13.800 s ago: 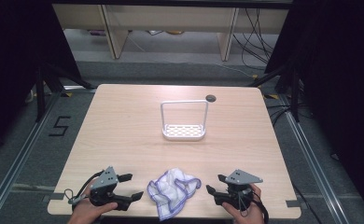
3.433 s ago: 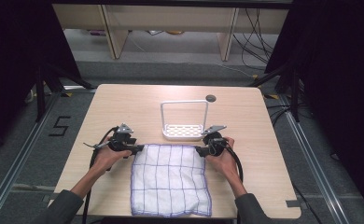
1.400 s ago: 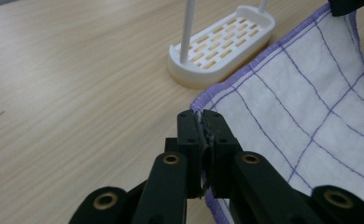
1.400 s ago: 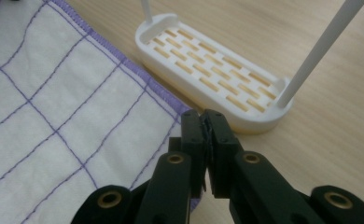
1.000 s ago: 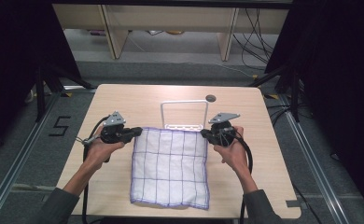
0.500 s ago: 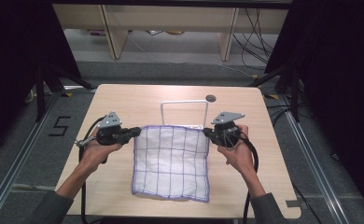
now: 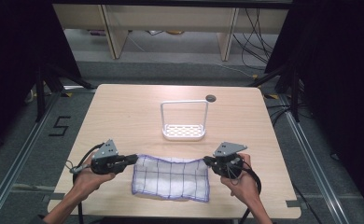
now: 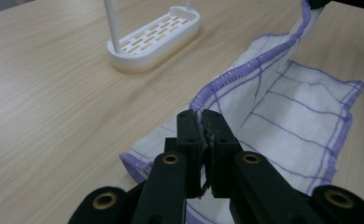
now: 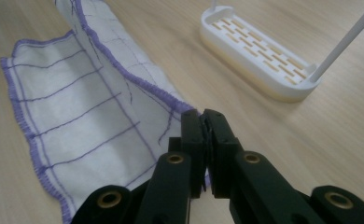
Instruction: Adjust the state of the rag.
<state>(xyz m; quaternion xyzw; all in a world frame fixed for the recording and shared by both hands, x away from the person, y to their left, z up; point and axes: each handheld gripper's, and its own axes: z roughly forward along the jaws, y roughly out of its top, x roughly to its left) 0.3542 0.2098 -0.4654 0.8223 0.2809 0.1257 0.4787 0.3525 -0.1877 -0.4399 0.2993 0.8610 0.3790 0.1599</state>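
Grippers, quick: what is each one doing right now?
Left gripper: shut on a corner of the cloth.
Right gripper: shut on the cloth's other corner.

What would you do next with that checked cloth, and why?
Probably lower both corners the last bit onto the near edge, then let go. The left gripper and right gripper each pinch a corner of the cloth, which already lies doubled over itself, with the held edge raised slightly above the table.

Both grippers drawn back toward the near table edge, left gripper [image 7: 132, 158] and right gripper [image 7: 207, 161] each pinching a far corner of the cloth [image 7: 171, 178]. Cloth, spread flat a second ago, now folded over itself into a shorter double layer, well apart from the white rack [image 7: 184, 131].
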